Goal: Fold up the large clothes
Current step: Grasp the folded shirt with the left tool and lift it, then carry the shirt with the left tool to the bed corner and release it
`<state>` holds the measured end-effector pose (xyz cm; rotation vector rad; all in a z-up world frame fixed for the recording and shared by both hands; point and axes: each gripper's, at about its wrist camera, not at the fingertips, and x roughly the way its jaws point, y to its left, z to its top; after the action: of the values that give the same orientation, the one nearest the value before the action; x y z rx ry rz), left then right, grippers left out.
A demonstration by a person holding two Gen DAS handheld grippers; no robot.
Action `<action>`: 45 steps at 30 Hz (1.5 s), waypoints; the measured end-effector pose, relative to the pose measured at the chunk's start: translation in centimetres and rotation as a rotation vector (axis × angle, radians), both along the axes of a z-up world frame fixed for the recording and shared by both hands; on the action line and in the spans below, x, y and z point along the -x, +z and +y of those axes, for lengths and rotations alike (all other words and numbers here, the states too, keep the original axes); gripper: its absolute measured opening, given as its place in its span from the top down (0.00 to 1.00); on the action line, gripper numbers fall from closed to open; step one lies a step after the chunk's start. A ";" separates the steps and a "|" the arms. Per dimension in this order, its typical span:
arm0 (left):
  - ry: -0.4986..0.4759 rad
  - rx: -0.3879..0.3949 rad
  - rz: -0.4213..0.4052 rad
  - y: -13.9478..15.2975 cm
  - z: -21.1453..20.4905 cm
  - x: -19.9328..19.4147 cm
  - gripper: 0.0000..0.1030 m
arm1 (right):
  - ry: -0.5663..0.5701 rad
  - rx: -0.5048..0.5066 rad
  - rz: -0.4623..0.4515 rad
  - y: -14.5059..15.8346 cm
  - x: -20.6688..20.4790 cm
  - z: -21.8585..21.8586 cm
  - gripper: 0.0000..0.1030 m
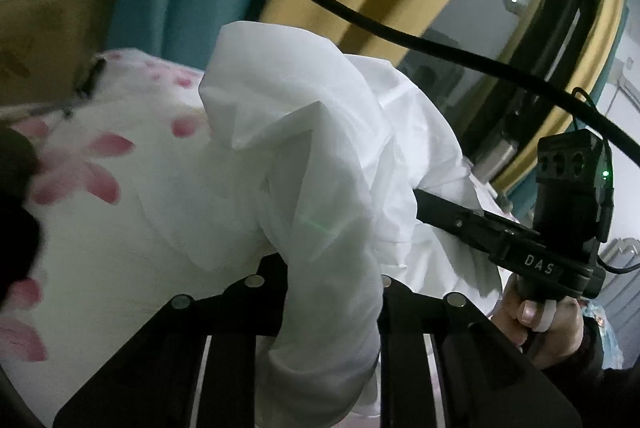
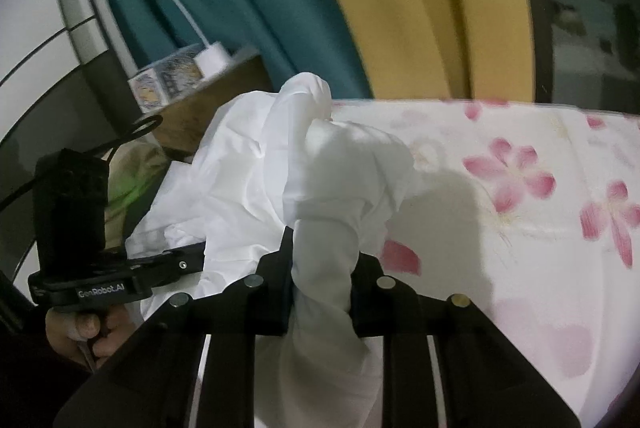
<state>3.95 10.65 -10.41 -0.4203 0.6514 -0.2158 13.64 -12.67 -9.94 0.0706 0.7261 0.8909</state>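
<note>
A large white garment (image 1: 320, 147) is bunched and lifted above a bed with a white, pink-flowered sheet (image 1: 120, 187). My left gripper (image 1: 332, 268) is shut on a fold of it that hangs down between the fingers. My right gripper (image 2: 322, 268) is shut on a twisted part of the same garment (image 2: 320, 167). In the left wrist view the right gripper (image 1: 424, 201) reaches in from the right, its tips buried in cloth. In the right wrist view the left gripper (image 2: 192, 256) comes in from the left, its tips under cloth.
Teal curtains (image 2: 240, 7) and a yellow panel (image 2: 420, 7) stand behind the bed. A wooden bedside stand (image 2: 208, 107) holds a white lamp (image 2: 208, 55) and a patterned box (image 2: 168, 83). A black cable (image 1: 360, 15) crosses the left wrist view. The flowered sheet (image 2: 520, 207) stretches to the right.
</note>
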 end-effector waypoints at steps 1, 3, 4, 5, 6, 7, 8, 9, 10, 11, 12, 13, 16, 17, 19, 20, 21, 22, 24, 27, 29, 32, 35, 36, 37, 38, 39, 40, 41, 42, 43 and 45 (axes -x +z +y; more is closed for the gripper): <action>0.011 -0.002 -0.010 0.4 0.6 0.4 0.81 | 0.014 -0.004 -0.015 0.8 0.3 0.7 0.80; 0.033 0.000 -0.023 1.0 1.7 1.0 0.81 | 0.031 -0.005 -0.036 1.6 0.4 1.9 0.80; 0.043 0.002 -0.028 1.1 2.0 0.9 0.81 | 0.048 -0.007 -0.045 2.0 0.5 2.8 0.80; 0.054 0.005 -0.034 1.3 2.7 1.3 0.81 | 0.055 -0.009 -0.051 2.1 0.4 3.2 0.80; 0.067 0.006 -0.040 1.5 3.3 1.5 0.81 | 0.064 -0.014 -0.056 2.2 0.4 3.7 0.80; 0.080 0.007 -0.046 1.8 3.9 1.8 0.81 | 0.076 -0.020 -0.058 2.3 0.3 4.3 0.80; 0.089 0.008 -0.050 1.9 4.5 2.2 0.81 | 0.083 -0.025 -0.060 2.4 0.3 4.7 0.80; 0.100 0.006 -0.053 2.2 5.2 2.5 0.81 | 0.092 -0.034 -0.061 2.4 0.2 5.3 0.80; 0.110 0.004 -0.057 2.4 5.9 2.9 0.81 | 0.104 -0.041 -0.060 2.4 0.1 5.9 0.80; 0.121 0.000 -0.058 2.5 6.6 3.2 0.81 | 0.110 -0.051 -0.060 2.5 0.1 6.5 0.80; 0.129 -0.003 -0.058 2.6 7.0 3.5 0.81 | 0.118 -0.059 -0.056 2.4 0.0 7.0 0.80; 0.138 -0.007 -0.055 2.7 7.6 3.7 0.81 | 0.127 -0.063 -0.052 2.3 -0.1 7.6 0.80; 0.160 -0.029 -0.029 2.2 9.1 3.8 0.80 | 0.143 -0.065 -0.039 1.7 0.1 9.3 0.80; 0.165 -0.042 -0.014 1.7 9.4 3.8 0.80 | 0.144 -0.062 -0.032 1.5 0.1 9.7 0.80; 0.173 -0.036 0.018 0.7 9.9 3.6 0.79 | 0.145 -0.043 -0.012 0.5 -0.2 10.6 0.80; 0.172 -0.028 0.030 0.2 10.2 3.4 0.79 | 0.139 -0.029 0.001 -0.3 -0.4 11.0 0.79; 0.170 -0.023 0.046 -0.5 10.3 3.1 0.79 | 0.123 -0.017 0.009 -1.1 -0.8 11.0 0.77; 0.171 -0.027 0.058 -1.0 10.3 2.9 0.79 | 0.101 0.005 0.015 -1.8 -1.2 11.1 0.75; 0.168 -0.039 0.089 -2.1 10.1 2.3 0.78 | 0.055 0.060 0.028 -2.9 -1.8 11.1 0.66; 0.175 -0.041 0.128 -3.4 10.4 1.6 0.68 | -0.012 0.129 0.019 -4.4 -2.5 10.1 0.64; 0.187 -0.053 0.133 -3.8 10.9 1.3 0.59 | -0.046 0.152 -0.001 -4.7 -2.6 9.2 0.57; 0.194 -0.076 0.141 -4.0 10.9 0.7 0.54 | -0.099 0.176 -0.018 -5.1 -2.8 7.6 0.35; 0.198 -0.115 0.145 -3.7 10.2 0.6 0.53 | -0.117 0.177 -0.011 -4.9 -2.9 6.6 0.31; 0.207 -0.136 0.146 -3.3 10.1 0.8 0.53 | -0.126 0.186 -0.023 -4.7 -2.8 6.4 0.30; 0.216 -0.155 0.141 -2.9 9.9 1.1 0.52 | -0.132 0.197 -0.035 -4.6 -2.6 6.3 0.29; 0.223 -0.168 0.137 -2.6 10.1 1.2 0.52 | -0.133 0.207 -0.043 -4.5 -2.3 6.2 0.29; 0.232 -0.190 0.129 -2.2 9.9 1.5 0.51 | -0.134 0.213 -0.044 -4.4 -2.2 6.1 0.28; 0.241 -0.213 0.119 -1.8 9.7 1.8 0.51 | -0.133 0.216 -0.039 -4.4 -2.1 6.1 0.28; 0.247 -0.228 0.114 -1.5 9.6 1.8 0.49 | -0.132 0.218 -0.031 -4.4 -2.1 5.9 0.26; 0.252 -0.247 0.111 -1.3 9.6 1.9 0.49 | -0.134 0.223 -0.024 -4.5 -2.1 5.8 0.24; 0.256 -0.260 0.112 -1.1 9.6 1.9 0.48 | -0.140 0.226 -0.021 -4.5 -2.1 5.7 0.23; 0.268 -0.280 0.116 -0.7 9.6 2.2 0.48 | -0.146 0.230 -0.026 -4.5 -1.8 5.4 0.22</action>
<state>1.71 20.21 -11.14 -0.2477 0.7202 0.1547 15.46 -7.26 -14.41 -0.0914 0.7842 0.6637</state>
